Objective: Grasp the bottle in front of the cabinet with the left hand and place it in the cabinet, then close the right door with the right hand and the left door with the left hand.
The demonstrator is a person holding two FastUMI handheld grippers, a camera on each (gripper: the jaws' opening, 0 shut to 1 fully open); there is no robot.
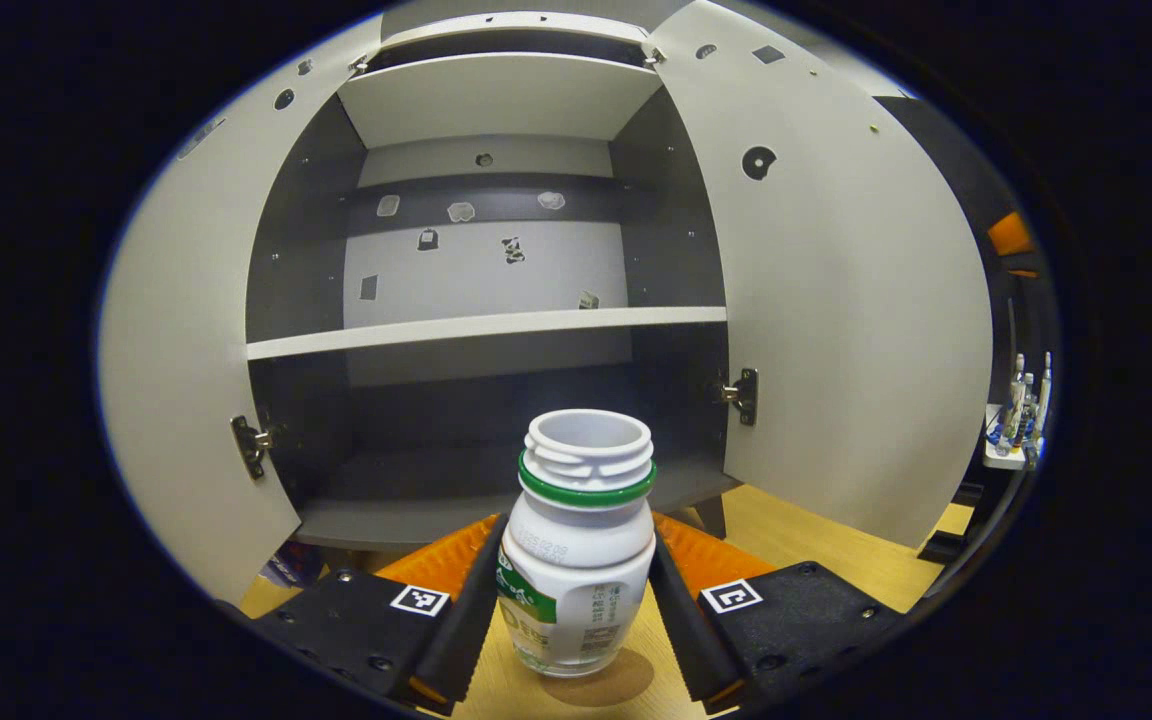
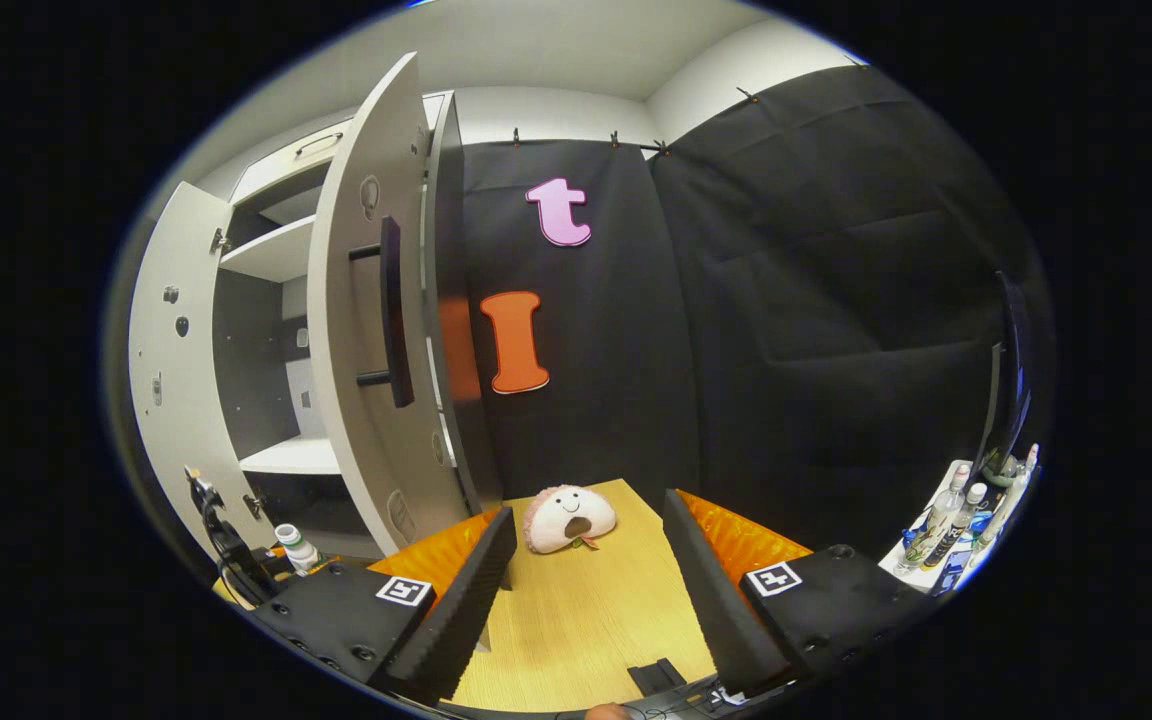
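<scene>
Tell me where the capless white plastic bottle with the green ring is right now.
In the left gripper view, the capless white plastic bottle with the green ring stands on the light wooden table, between the left tongs, before the open grey cabinet.

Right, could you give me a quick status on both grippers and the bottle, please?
Left gripper around bottle, contact unclear. Right gripper open. Bottle on table; cabinet doors open.

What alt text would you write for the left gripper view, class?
The left gripper has its fingers on both sides of an uncapped white bottle standing on the wooden table. Behind it stands a cabinet with both doors open.
</scene>
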